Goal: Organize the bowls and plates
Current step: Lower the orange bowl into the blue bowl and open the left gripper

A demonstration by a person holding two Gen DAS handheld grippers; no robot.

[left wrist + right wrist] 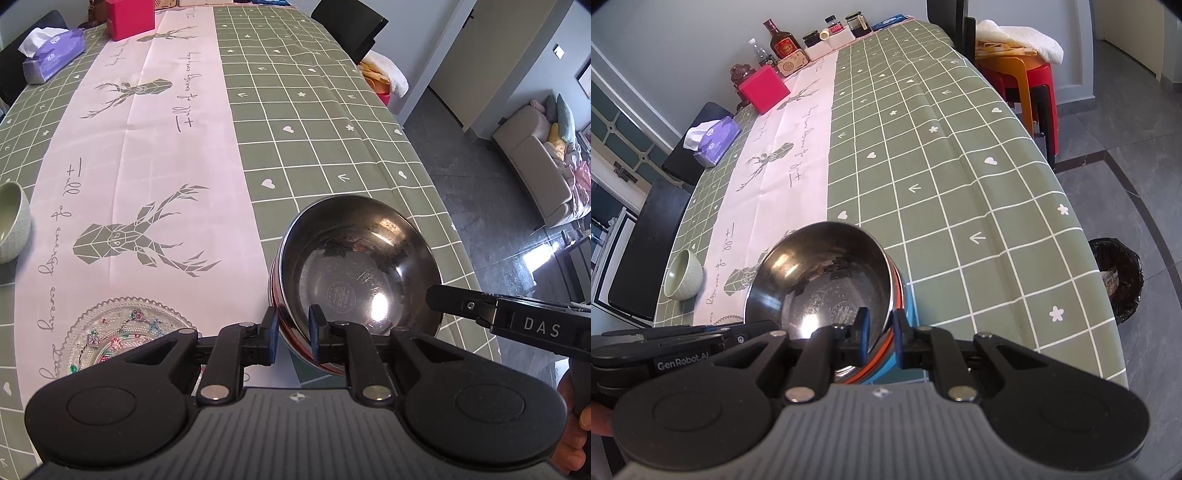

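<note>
A steel bowl (354,266) (820,277) is nested on top of an orange-rimmed bowl (882,363) and a blue bowl (886,373), near the table's right edge. My left gripper (293,332) is shut on the near rim of the steel bowl, one pad inside and one outside. My right gripper (881,330) is shut on the opposite rim of the stack, clamping the walls of the nested bowls. A pale green ceramic bowl (11,225) (683,275) stands at the left. An embossed glass plate (122,332) lies on the pink runner, left of the stack.
A purple tissue box (51,51) (714,142) and a red box (129,16) (764,88) stand at the far end, with bottles and jars (783,44) by the wall. Stacked stools (1027,85) and a black bin (1117,280) are right of the table.
</note>
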